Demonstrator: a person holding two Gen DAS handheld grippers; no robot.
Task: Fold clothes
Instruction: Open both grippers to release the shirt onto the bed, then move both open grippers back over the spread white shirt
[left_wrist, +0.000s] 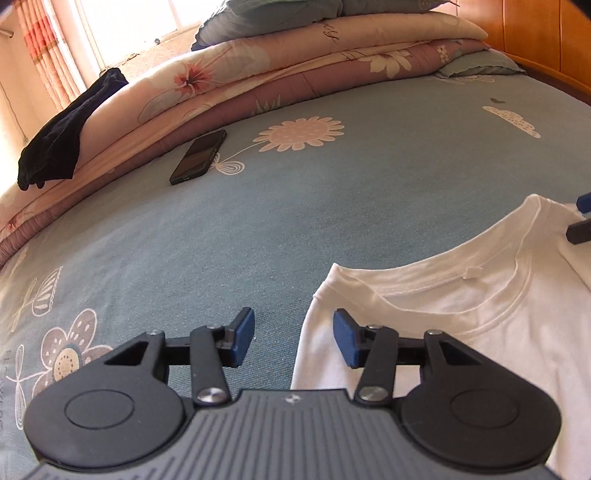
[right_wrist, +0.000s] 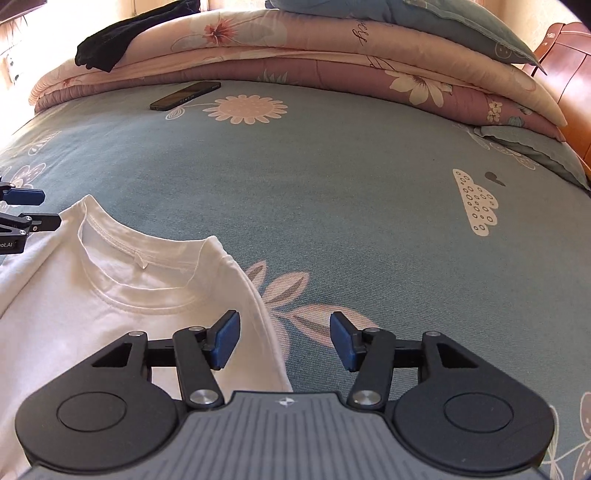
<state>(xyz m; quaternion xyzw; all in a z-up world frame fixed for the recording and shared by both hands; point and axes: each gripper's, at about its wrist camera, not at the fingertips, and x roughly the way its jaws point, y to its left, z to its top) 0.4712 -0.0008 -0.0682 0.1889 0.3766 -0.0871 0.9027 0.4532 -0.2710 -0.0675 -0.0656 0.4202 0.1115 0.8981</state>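
**Both grippers loose over shirt's shoulders**

White T-shirt (left_wrist: 461, 317) lay flat on the blue bedsheet (left_wrist: 258, 229), collar far. Left gripper (left_wrist: 293, 338) straddled its left edge, right gripper (right_wrist: 284, 339) its right edge; both jaws apart, gripping nothing. Phone (left_wrist: 198, 156) and folded quilts (left_wrist: 258, 74) lay beyond.

Partial lettering "ot.AI" on the left gripper (right_wrist: 22, 208); illegible cursive script on the folded quilt (right_wrist: 360, 31).
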